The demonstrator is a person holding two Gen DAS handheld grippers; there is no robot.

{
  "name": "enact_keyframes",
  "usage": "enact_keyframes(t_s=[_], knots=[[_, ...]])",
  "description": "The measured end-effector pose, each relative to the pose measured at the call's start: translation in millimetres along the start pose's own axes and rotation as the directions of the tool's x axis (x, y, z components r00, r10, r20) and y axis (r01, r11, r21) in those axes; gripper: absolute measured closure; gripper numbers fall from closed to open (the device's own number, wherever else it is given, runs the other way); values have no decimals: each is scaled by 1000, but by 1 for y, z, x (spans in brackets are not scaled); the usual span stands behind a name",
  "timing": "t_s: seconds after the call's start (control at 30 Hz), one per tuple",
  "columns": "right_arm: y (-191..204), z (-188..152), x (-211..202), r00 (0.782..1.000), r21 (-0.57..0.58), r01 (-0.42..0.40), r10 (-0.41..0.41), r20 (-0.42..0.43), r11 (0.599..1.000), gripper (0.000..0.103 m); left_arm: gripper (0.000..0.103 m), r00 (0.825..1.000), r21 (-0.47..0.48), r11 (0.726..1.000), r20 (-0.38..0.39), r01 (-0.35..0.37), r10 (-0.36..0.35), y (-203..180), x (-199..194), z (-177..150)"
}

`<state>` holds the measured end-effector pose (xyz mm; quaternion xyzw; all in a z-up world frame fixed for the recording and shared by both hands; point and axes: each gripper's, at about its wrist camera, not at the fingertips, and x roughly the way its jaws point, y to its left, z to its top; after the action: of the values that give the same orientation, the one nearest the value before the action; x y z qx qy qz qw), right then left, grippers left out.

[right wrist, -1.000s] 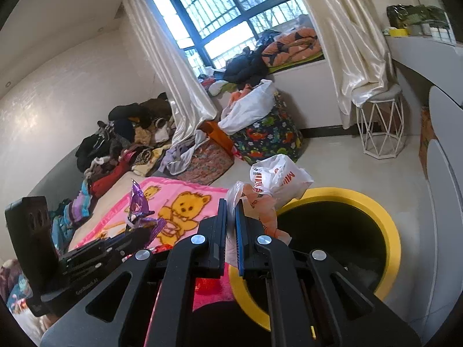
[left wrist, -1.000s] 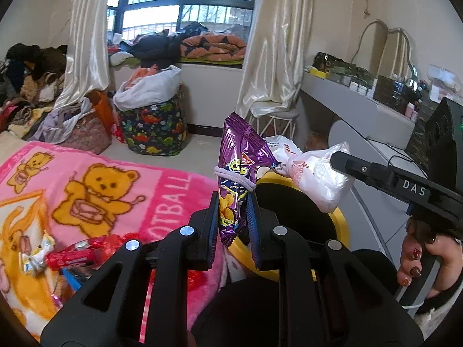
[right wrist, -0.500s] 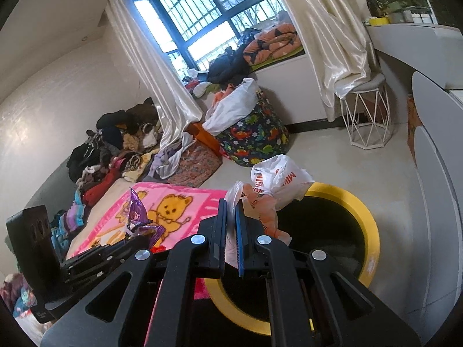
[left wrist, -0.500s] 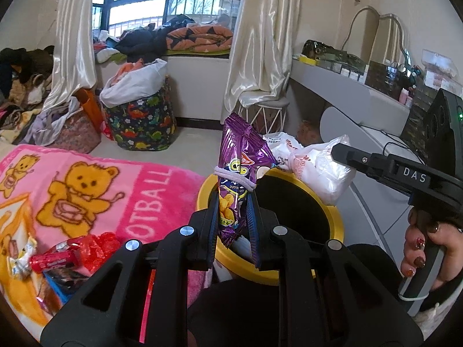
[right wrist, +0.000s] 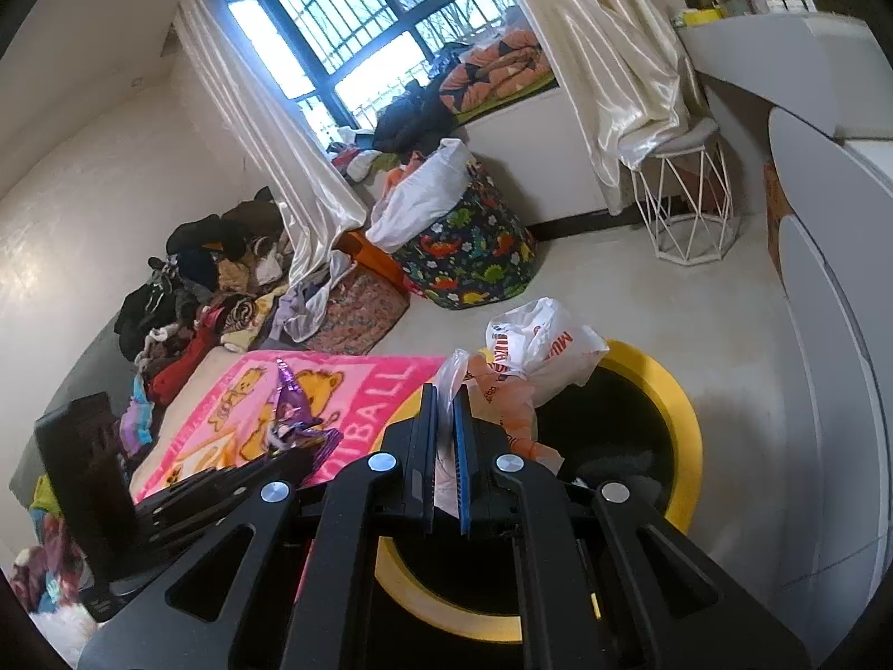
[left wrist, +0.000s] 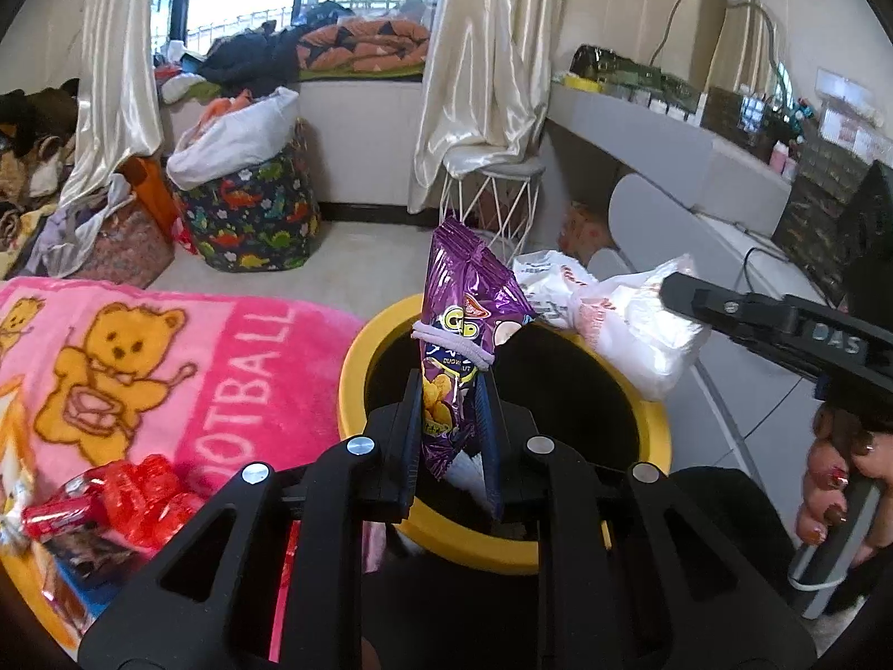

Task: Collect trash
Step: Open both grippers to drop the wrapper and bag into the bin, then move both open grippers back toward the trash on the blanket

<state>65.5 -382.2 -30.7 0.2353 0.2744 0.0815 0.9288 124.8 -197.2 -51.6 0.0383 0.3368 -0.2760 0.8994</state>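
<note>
Since 1 s ago: both grippers closer over yellow bin (left wrist: 357, 368). Left gripper (left wrist: 449, 419) clamps purple snack bag (left wrist: 463, 329) above bin mouth; right gripper (right wrist: 443, 446) pinches white plastic bag (right wrist: 536, 346) at rim. Tip: centre over opening, lower, then release; avoid rim snag.

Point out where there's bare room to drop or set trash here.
The dark mouth of the yellow bin is open below the purple snack bag and white plastic bag. Bare floor lies between the bin, dinosaur-print basket and wire stool. The pink blanket is bare mid-way; red wrappers crowd its near corner.
</note>
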Motion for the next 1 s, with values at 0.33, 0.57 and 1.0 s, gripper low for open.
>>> enact_keyframes(t_s=[0.33,0.57,1.0], knots=[[-17,-4,12,999,28,5,-4,-42,1000,97,90,997,-6,1000,-78,19,-20,-2,40,5],[-38,-7,20,997,85,58,-53,-56,995,71,42,996,-51,999,-93,-2,-3,9,49,4],[-29,-10,12,989,12,145,-146,34,989,33,11,998,-143,989,29,-47,52,22,3,-5]])
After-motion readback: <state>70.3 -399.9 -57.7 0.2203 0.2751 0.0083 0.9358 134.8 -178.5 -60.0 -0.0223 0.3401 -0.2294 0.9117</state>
